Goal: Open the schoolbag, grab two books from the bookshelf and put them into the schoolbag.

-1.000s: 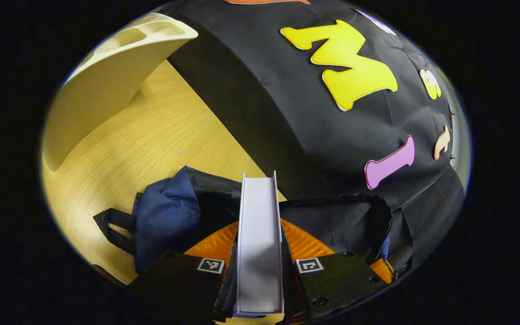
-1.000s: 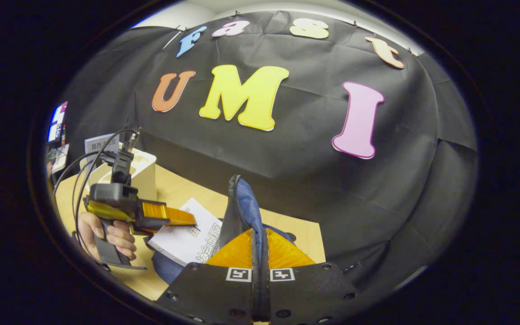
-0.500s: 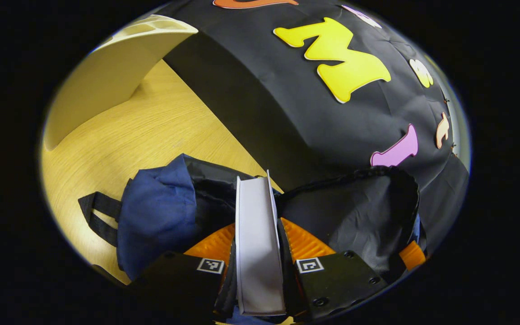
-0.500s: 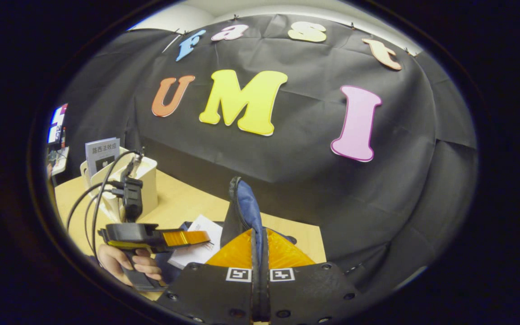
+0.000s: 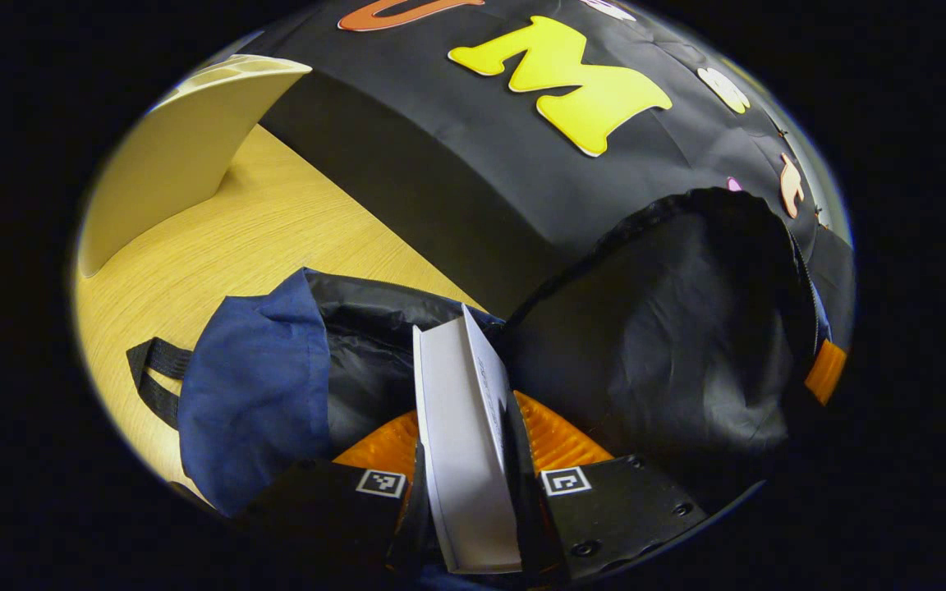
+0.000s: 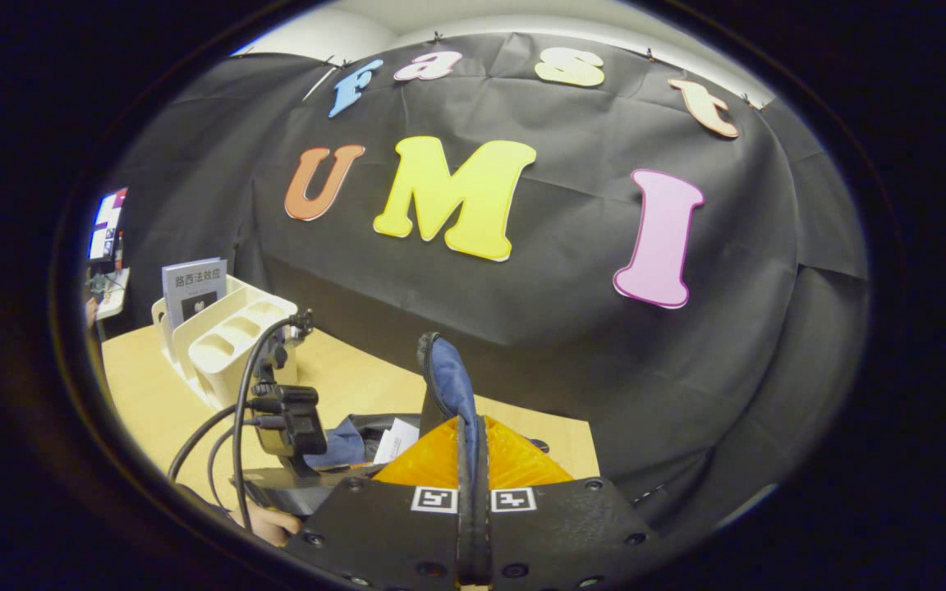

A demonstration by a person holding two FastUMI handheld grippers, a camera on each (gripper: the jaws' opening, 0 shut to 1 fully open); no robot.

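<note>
While its two ribbed fingers press on either cover of a thick white book (image 5: 466, 460), the left gripper (image 5: 466, 439) holds it spine-up, slightly tilted, its far end inside the open mouth of the schoolbag (image 5: 255, 386). That one bag is soft navy cloth with a crinkled black lining (image 5: 670, 328), a black webbing strap (image 5: 153, 377) and a toothed zip along its rim; it lies slumped on the pale wood-grain bench (image 5: 276, 238), near the edge along the black cloth wall. In the right gripper view the right gripper (image 6: 473, 447) is closed flat on the bag's upright rim flap (image 6: 448, 382), lifting it, both fingers pinching the cloth. One smooth cream plastic bookshelf (image 6: 231, 332) with rounded slots stands toward the bench's far left corner, one grey book (image 6: 194, 287) upright in its rear slot. Black cables (image 6: 239, 410) loop from the left gripper's body, a hand beneath it.
</note>
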